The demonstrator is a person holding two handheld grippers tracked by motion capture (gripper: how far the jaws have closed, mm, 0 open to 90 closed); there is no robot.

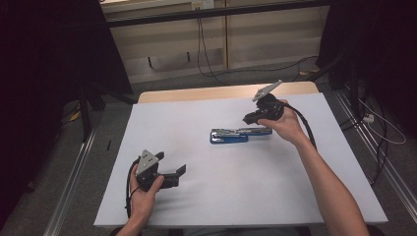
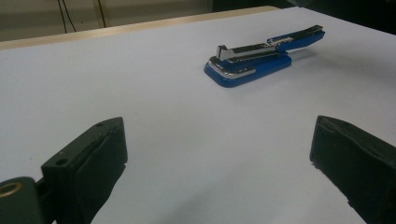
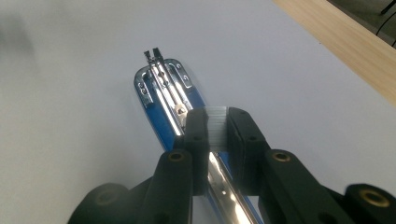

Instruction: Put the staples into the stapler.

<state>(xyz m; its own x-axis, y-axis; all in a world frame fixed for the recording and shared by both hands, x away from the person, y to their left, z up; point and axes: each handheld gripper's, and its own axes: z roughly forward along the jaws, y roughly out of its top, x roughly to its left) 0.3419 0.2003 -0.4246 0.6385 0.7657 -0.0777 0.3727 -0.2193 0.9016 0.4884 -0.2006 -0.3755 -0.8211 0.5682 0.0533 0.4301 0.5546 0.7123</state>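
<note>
Left tool (image 1: 173, 173): nearest the camera in the high view, held in the person's left hand (image 1: 142, 194) low over the counter; its jaws are spread wide with nothing between them, and it sits well apart from the stapler, on the person's side of it.
Stapler (image 1: 236, 134): a blue stapler with a silver metal top, lying on the white sheet near the middle of the counter; it is swung open, the blue base flat on the sheet and the upper arm stretched out past it toward the right tool.
Right tool (image 1: 250, 118): held in the person's right hand (image 1: 284, 124) just beyond the stapler's outstretched end; in the right gripper view its jaws (image 3: 215, 128) are pressed close together, pinching a short strip of staples (image 3: 217, 130) right above the stapler's open metal channel.
Counter (image 1: 162, 123): covered by a white sheet, with a bare wooden strip along the edge farthest from the stapler.
</note>
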